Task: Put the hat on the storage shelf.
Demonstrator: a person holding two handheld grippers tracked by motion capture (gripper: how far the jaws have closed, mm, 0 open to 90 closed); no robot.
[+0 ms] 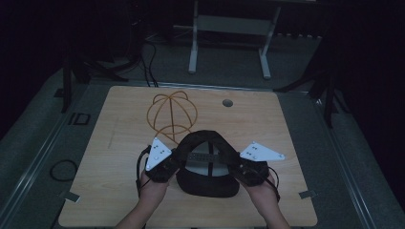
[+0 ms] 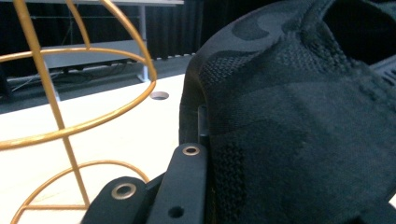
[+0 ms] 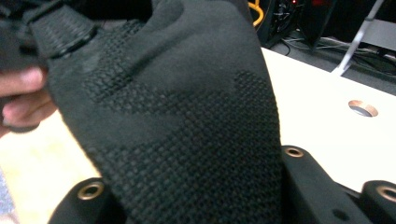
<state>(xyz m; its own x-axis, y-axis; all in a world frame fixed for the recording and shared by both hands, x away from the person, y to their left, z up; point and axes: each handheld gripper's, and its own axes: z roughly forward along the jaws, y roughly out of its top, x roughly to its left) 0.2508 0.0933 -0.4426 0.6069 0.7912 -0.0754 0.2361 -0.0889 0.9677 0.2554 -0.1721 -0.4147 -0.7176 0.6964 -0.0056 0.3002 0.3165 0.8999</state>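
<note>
A black knitted cap (image 1: 206,142) is held up over the wooden table (image 1: 119,157) between my two grippers, its brim hanging low toward the person. My left gripper (image 1: 175,161) is shut on the cap's left side; in the left gripper view the cap's fabric (image 2: 299,140) is pressed against the jaw. My right gripper (image 1: 237,165) grips the right side, and in the right gripper view the cap (image 3: 187,121) runs down between both jaws. A gold wire hat stand (image 1: 172,113) stands upright just behind the cap, close on the left in the left gripper view (image 2: 70,130).
A round grommet hole (image 1: 228,102) sits in the table's far right part. A white metal frame (image 1: 229,28) stands on the floor beyond the table. A cable loop (image 1: 62,169) lies on the floor at the left. Fingers of the other hand (image 3: 23,93) show beside the cap.
</note>
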